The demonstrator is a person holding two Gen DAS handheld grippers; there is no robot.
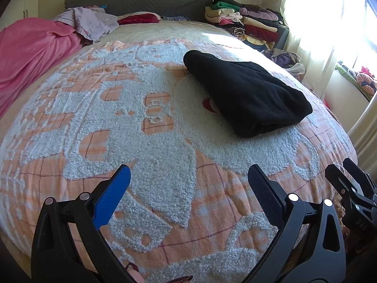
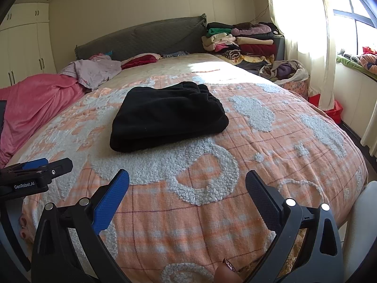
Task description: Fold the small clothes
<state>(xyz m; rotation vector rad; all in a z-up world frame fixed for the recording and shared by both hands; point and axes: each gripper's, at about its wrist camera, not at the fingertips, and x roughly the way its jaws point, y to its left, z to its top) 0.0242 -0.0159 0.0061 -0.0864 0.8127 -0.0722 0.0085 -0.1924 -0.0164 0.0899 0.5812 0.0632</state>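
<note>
Bed [image 2: 294,146]: covered by an orange checked blanket with raised white tufted shapes.

Black garment [image 2: 168,116]: 1 item, folded into a thick bundle, lying on the blanket near the middle of the bed, apart from both tools.

Left gripper [image 1: 188,184]: fingers spread wide, holding nothing, above the near part of the blanket.

Right gripper [image 2: 187,186]: fingers spread wide, holding nothing, just beside the left gripper at the near edge of the bed.

Pink cover [image 2: 35,99]: bunched along the far left side of the bed.

Pile of folded clothes [image 2: 240,41]: stacked beside the headboard [image 2: 141,37], near the curtain [image 2: 304,23].
</note>
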